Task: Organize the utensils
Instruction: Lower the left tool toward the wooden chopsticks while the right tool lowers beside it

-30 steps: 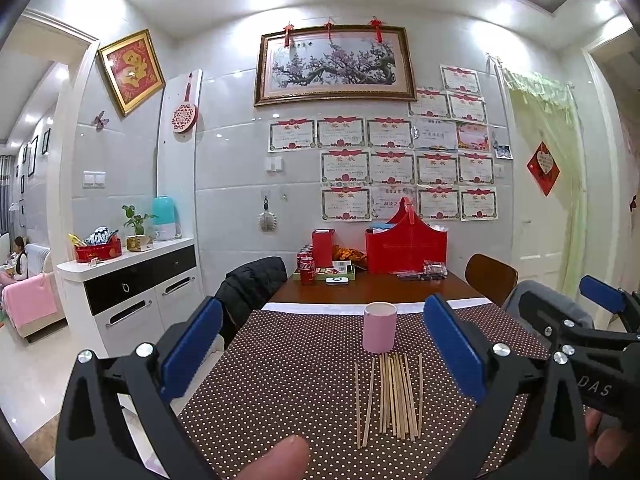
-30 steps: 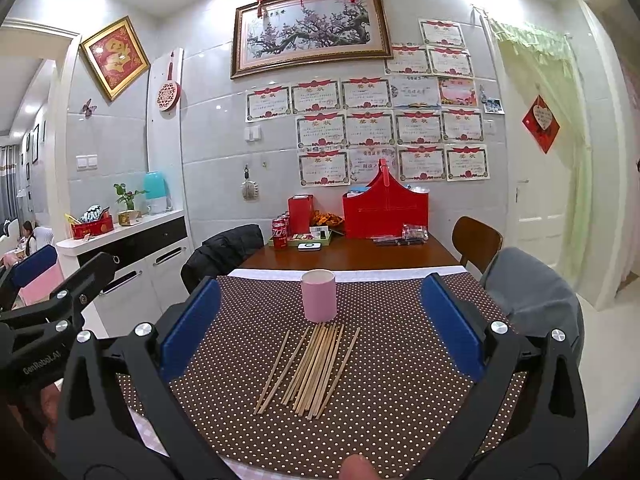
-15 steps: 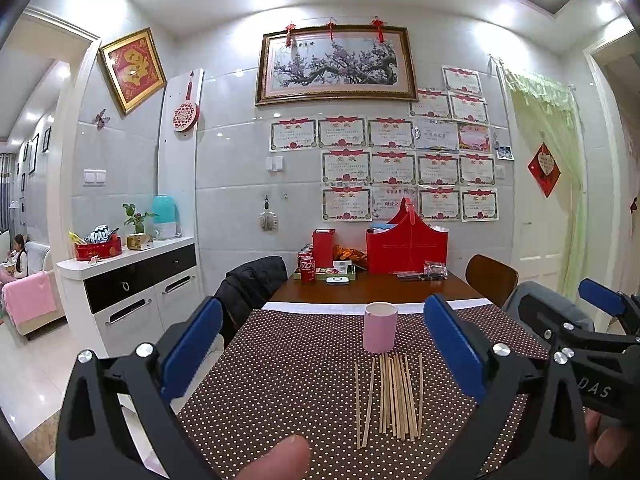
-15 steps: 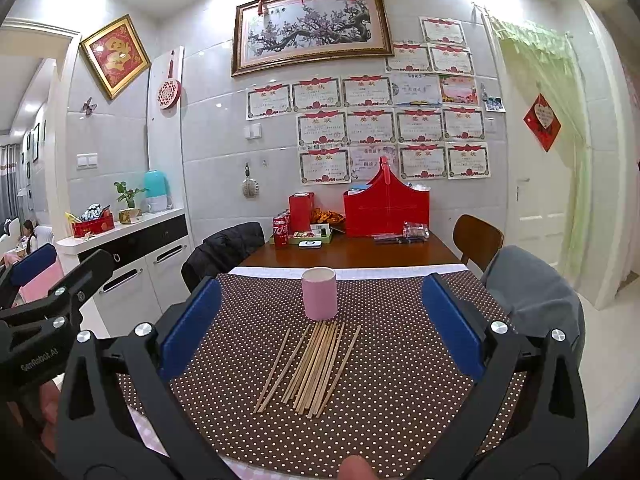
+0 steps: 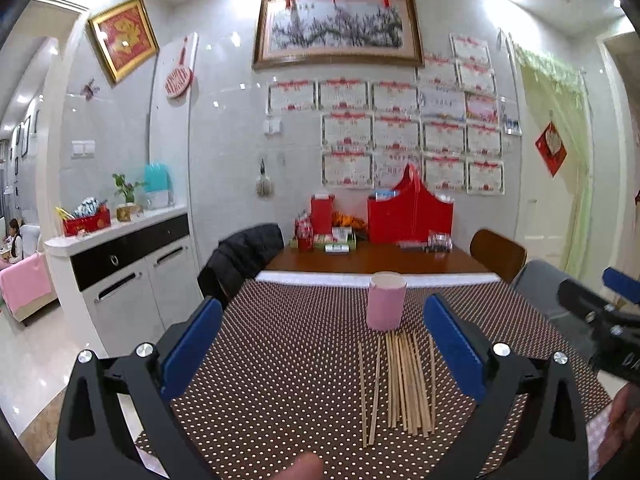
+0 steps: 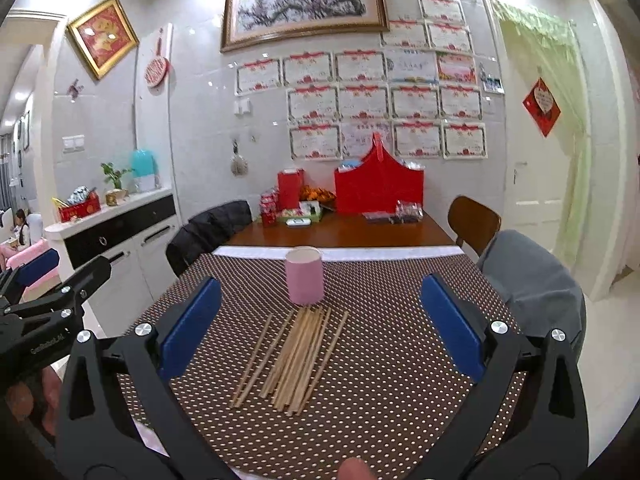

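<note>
Several wooden chopsticks (image 5: 400, 384) (image 6: 294, 360) lie loose in a rough bundle on the brown dotted tablecloth (image 5: 280, 360) (image 6: 400, 340). Just beyond their far ends a pink cup (image 5: 386, 301) (image 6: 304, 275) stands upright, its inside hidden. My left gripper (image 5: 322, 346) is open above the cloth, left of the chopsticks, holding nothing. My right gripper (image 6: 318, 326) is open too, with the chopsticks lying below and between its blue pads. Each gripper shows at the edge of the other's view.
Beyond the cloth the bare wooden table (image 6: 340, 234) carries red boxes (image 6: 378, 192), cans and snacks near the wall. Chairs stand on both sides: one with a black coat (image 5: 244, 256), one wooden (image 6: 474, 218), one with a grey cover (image 6: 528, 276). A white sideboard (image 5: 120, 264) is left.
Both grippers have tilted down and moved slightly forward, so the cup and chopsticks sit a little higher in each view. Both stay open; nothing on the table has moved.
</note>
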The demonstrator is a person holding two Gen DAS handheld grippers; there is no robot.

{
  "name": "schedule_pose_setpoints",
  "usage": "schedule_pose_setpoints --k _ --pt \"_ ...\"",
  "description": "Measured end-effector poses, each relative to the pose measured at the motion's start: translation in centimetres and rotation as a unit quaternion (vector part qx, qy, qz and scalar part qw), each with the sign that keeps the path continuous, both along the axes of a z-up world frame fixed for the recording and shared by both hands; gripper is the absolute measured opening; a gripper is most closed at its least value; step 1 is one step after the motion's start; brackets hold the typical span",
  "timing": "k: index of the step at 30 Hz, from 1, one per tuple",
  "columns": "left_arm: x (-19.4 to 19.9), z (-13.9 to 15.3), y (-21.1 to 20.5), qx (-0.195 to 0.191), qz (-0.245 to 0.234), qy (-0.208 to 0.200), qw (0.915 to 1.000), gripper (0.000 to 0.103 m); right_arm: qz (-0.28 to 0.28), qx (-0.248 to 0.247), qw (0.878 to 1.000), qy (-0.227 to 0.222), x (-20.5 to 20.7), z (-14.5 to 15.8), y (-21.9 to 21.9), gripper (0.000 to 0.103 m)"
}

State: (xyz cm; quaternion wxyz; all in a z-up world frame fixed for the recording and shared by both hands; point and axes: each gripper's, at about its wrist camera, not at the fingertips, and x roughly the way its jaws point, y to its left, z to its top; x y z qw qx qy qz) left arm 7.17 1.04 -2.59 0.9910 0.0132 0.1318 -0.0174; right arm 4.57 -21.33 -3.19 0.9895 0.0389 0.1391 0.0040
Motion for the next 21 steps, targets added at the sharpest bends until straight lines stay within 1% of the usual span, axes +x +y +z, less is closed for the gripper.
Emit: schedule_pose_setpoints --k 3,7,11,14,17,20,21 --pt "2.7 -1.5 -0.4 0.009 -0.008 0.024 0.9996 0.099 -0.004 0.002 1.000 0.021 2.2 -1.0 -0.7 0.098" --pt "6.4 -4.2 -1.4 0.031 -0.018 0.065 0.9972 0.099 -0.005 0.001 0.999 0.046 4.5 -2.2 -1.2 0.098" --pt "10.3 -7.2 -1.8 0.040 -0.024 0.112 0.9926 0.099 -0.012 0.001 0.997 0.079 7.4 -3.8 -1.8 0.098" --pt "13.2 -9.6 -2.0 0.046 -0.025 0.151 0.9872 0.099 -0.014 0.007 0.994 0.107 9.8 -5.4 -2.5 0.098" --pt "16.1 -12.2 -2.0 0.050 -0.026 0.191 0.9800 0.099 -0.015 0.008 0.990 0.139 12.1 -7.2 -2.9 0.098" --pt "18.5 -15.1 -2.0 0.052 -0.028 0.238 0.9694 0.099 -0.013 0.010 0.985 0.171 14.0 -9.2 -3.1 0.098" --pt "18.9 -15.8 -1.9 0.051 -0.029 0.248 0.9669 0.099 -0.013 0.009 0.983 0.180 14.6 -9.7 -3.2 0.098"
